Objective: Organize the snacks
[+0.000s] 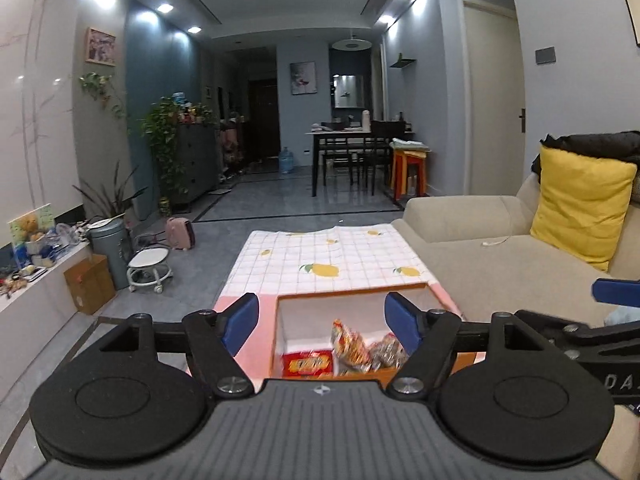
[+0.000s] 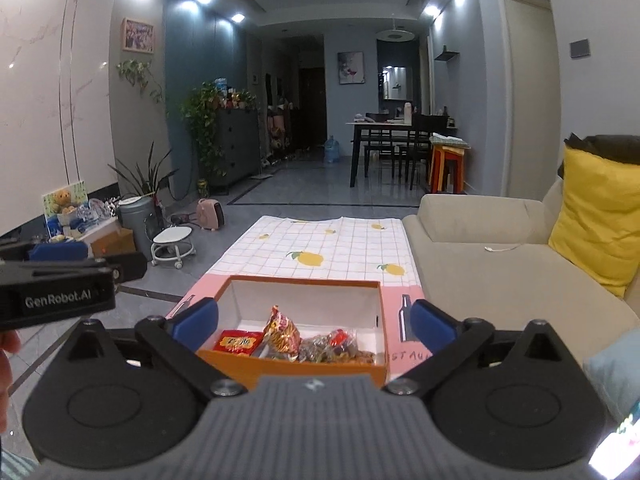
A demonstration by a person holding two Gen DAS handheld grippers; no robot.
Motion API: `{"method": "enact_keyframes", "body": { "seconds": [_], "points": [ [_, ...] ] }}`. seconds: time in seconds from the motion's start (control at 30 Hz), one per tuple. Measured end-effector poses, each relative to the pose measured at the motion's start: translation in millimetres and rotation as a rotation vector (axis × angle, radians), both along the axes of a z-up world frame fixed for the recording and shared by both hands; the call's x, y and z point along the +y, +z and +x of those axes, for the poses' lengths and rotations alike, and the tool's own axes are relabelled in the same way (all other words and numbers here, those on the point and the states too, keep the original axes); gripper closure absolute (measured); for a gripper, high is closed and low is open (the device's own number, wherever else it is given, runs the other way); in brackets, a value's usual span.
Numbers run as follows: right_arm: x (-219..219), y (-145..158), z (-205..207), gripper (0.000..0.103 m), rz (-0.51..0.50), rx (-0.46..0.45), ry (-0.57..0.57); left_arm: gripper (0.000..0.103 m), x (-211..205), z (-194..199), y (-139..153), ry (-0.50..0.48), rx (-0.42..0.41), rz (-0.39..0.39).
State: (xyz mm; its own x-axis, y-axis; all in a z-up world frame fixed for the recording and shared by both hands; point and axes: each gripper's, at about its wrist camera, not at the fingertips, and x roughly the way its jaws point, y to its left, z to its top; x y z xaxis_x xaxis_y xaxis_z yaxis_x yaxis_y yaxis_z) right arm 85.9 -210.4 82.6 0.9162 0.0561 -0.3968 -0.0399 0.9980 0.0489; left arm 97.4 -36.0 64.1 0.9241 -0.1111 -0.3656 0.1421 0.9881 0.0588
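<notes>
Hovering empty with jaws spread wide, left gripper (image 1: 320,320) and right gripper (image 2: 314,320) hang above the orange box (image 2: 296,368) — snack packets (image 2: 282,334) sit gathered inside, apparently sorted

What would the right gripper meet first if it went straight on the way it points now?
Most likely the orange box. The right gripper has its jaws open and empty and aims slightly downward at the box, so the near wall or the snack packets inside would come first. Depth is unclear.
</notes>
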Motion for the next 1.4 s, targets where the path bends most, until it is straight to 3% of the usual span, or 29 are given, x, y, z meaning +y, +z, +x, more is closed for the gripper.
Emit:
{"method": "enact_keyframes", "body": {
  "seconds": [0.33,0.53,0.9,1.4],
  "points": [
    [8.5,-32.3,-31.4,0.004,-0.038,0.051,-0.011,0.017,3.2,-17.7,-42.7,0.026,0.118,-0.018],
    [7.7,-60.8,-19.4,0.004,-0.066,0.149,-0.036,0.017,3.1,-19.9,-69.5,0.027,0.204,0.016],
    [7.0,-85.9,-5.5,0.004,-0.042,0.225,-0.03,0.017,6.2,-14.1,-90.8,0.042,0.303,0.04],
    [9.4,-87.0,-3.0,0.004,-0.036,0.22,-0.007,0.017,12.3,-13.0,-85.8,0.065,0.304,0.017]
  ]
}}
